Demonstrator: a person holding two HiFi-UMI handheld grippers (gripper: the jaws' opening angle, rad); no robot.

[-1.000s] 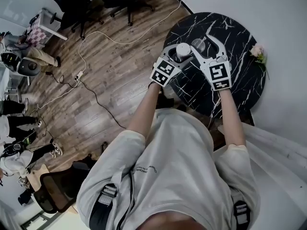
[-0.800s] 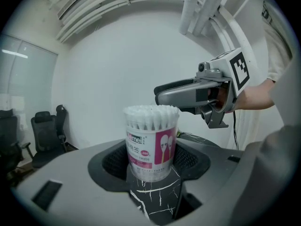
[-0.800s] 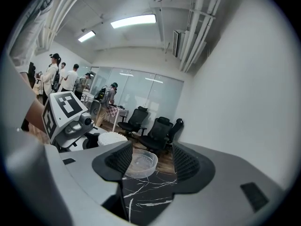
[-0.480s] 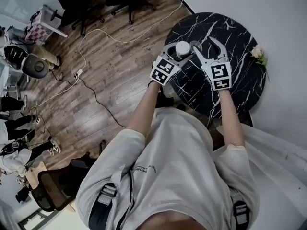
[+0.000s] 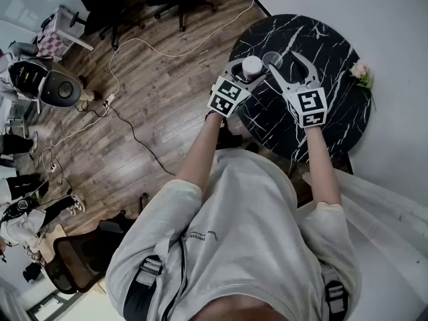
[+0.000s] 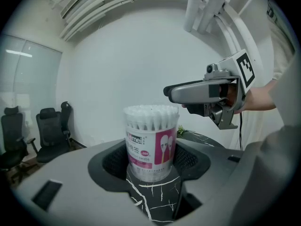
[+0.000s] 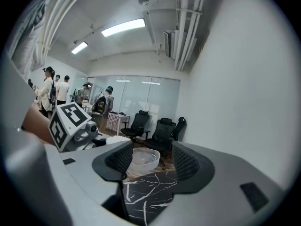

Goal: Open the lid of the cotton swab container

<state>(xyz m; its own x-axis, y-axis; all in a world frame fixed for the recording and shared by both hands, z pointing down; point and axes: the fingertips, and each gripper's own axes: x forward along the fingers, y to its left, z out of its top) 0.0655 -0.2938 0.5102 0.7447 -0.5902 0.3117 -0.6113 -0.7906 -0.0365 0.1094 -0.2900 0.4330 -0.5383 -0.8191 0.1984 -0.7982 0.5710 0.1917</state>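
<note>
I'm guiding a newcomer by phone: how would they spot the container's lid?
On the round black marble table, find the cotton swab container between the jaws of the left gripper. The lid lies just beside the container: a shallow, clear dish, unlike the tall tub packed with white swabs.

Round black marble bench [image 5: 344, 105] — thin white veins. Clear plastic cotton swab container [image 6: 151, 142] — white swab tips, pink-and-white label. Clear round plastic lid [image 7: 141, 160]. Grey left tool [image 6: 151, 164] and grey right tool [image 7: 148, 161], black ribbed pads, black-and-white square-marker cubes. Brown plank wood floor [image 5: 154, 92]. Pale pink flower [image 5: 360, 72].
</note>
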